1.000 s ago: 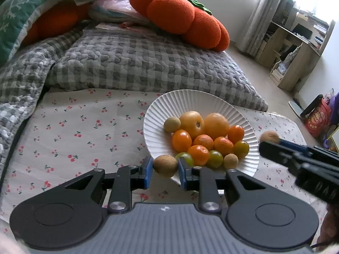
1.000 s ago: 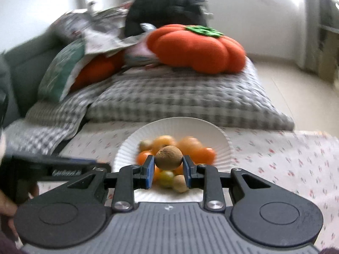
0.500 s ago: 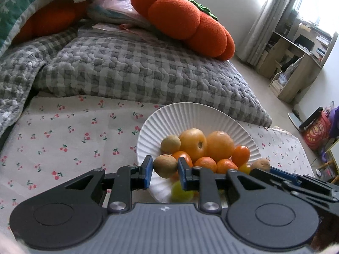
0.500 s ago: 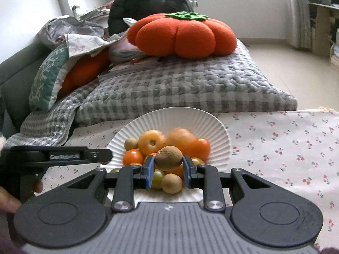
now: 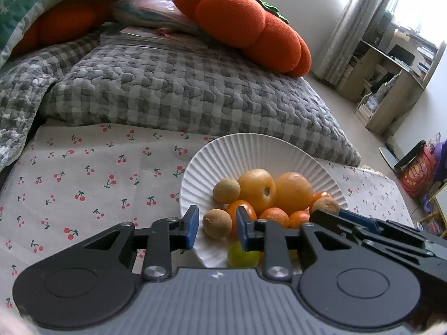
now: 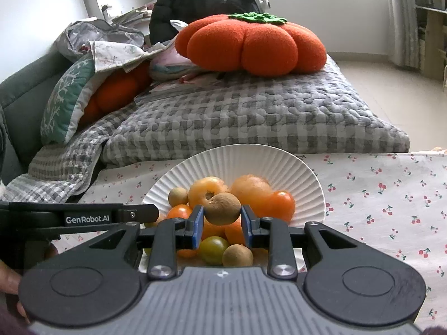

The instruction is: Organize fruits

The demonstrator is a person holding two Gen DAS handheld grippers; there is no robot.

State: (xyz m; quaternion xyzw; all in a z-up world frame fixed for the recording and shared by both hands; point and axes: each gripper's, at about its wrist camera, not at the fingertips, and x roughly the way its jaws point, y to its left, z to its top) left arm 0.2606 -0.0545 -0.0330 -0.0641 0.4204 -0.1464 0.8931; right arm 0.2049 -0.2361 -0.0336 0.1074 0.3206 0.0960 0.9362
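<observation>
While its jaws are opening, we find the left gripper (image 5: 217,226) with a small brown fruit (image 5: 217,224) between its blue pads (image 5: 192,229); a sliver of space shows on either side of the fruit, so the pads no longer press on it, and it sits low over the near rim of the white ribbed plate (image 5: 223,153). We note the right gripper (image 6: 222,224) clenched on a second brown fruit (image 6: 222,208), both pads in contact with its sides, held above the heap on the same plate. That heap holds two large yellow-orange fruits (image 5: 257,185), several small orange ones (image 5: 273,215), a reddish-orange one (image 6: 280,203), a green one (image 6: 213,248) and further brown fruits (image 6: 237,255). From the left wrist view the right gripper enters at the lower right with its brown fruit at the tip, just over the far side of the heap. From the right wrist view the left gripper's arm (image 6: 83,217) lies across the lower left, with a person's fingers (image 6: 11,282) visible beneath it. We record the plate standing on a cherry-print cloth (image 5: 83,184), with a grey checked quilt (image 5: 181,92) behind it and an orange pumpkin-shaped cushion (image 6: 251,46) resting on that quilt.
</observation>
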